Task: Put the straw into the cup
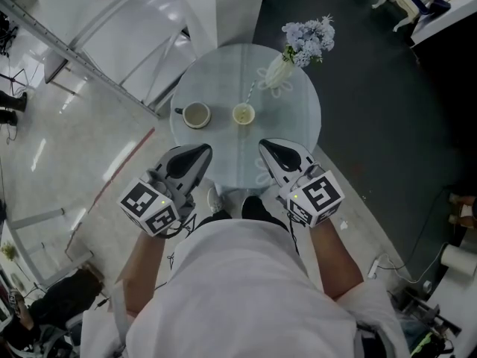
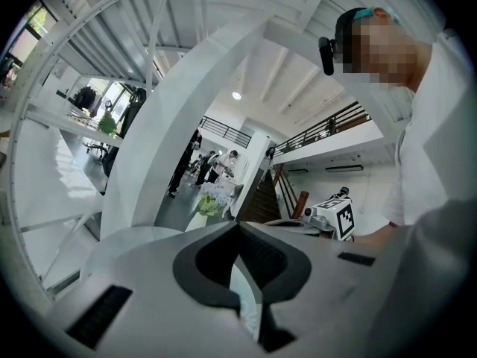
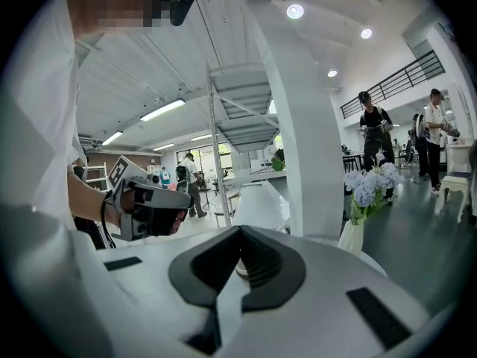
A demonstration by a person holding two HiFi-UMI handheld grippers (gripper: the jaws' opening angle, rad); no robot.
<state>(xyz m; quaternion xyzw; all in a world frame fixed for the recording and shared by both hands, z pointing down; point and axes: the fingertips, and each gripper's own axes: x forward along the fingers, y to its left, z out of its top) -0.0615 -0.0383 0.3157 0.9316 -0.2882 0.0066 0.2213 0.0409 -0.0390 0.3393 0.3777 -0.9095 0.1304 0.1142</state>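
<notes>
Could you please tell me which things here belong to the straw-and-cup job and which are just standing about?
For the job: cup, straw, left hand-held gripper, right hand-held gripper.
Just standing about: handled mug, vase of flowers, round table.

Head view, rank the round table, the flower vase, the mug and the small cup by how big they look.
Largest to smallest:
1. round table
2. flower vase, counting its blooms
3. mug
4. small cup
The mug looks only slightly bigger than the small cup.
</notes>
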